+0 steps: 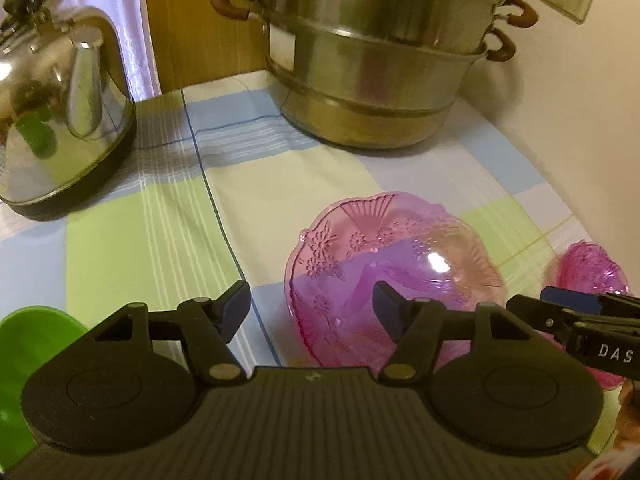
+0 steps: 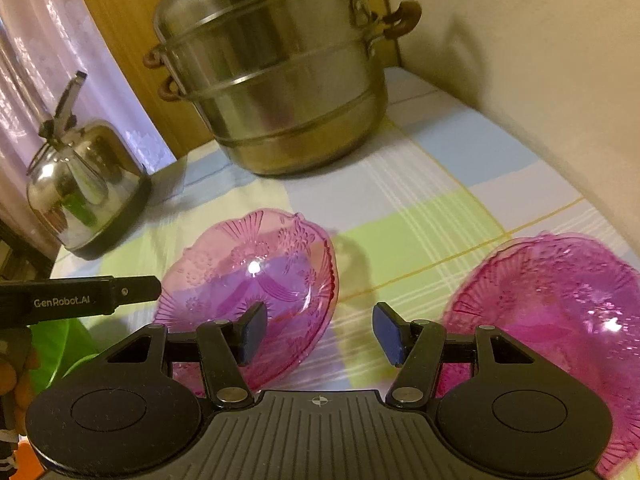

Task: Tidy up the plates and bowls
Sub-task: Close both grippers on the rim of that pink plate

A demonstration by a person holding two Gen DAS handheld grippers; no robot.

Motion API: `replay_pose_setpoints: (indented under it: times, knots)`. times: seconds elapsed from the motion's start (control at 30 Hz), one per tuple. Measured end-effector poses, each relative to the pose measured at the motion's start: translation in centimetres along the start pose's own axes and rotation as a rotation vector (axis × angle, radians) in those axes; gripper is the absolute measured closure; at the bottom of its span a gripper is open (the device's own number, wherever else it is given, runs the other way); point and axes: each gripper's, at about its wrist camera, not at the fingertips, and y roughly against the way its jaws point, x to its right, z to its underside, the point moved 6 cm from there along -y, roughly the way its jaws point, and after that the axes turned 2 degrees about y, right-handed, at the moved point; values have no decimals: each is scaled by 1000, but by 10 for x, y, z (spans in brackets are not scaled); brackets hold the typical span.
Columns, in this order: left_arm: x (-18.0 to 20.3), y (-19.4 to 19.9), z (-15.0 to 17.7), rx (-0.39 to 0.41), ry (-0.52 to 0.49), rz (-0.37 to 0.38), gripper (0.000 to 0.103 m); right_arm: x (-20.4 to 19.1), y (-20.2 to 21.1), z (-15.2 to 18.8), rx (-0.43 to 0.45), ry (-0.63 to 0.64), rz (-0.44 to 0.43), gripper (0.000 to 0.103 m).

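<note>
We hover both grippers, left point(image 1: 310, 304) and right point(image 2: 318, 330), jaws apart and empty, over light, stiff, slippery pink bowls point(image 2: 256, 280), best pinched at the scalloped rim.

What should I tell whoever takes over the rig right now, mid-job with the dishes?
Left gripper: open, empty, its right finger over the near rim of the lighter pink bowl.
Right gripper: open, empty, over the cloth between the two pink bowls.
Darker pink bowl sits apart, to the right of the lighter one. A green dish lies at the left edge. Steamer pot and kettle stand at the back of the checked tablecloth.
Done: nothing stacked that these views show.
Left: probably grip a pink bowl and nest it with the other; then the green dish.
</note>
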Motion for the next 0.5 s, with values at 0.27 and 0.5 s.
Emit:
replay_pose_setpoints:
  times: [0.27,0.5]
  knots:
    - [0,-22,-2,-41,-11,10,47,2,-30,1,-41,-7,0,52]
    - [1,-36,-3,-69,-11,8,66,2,-42,5,-69,-8,-3,67]
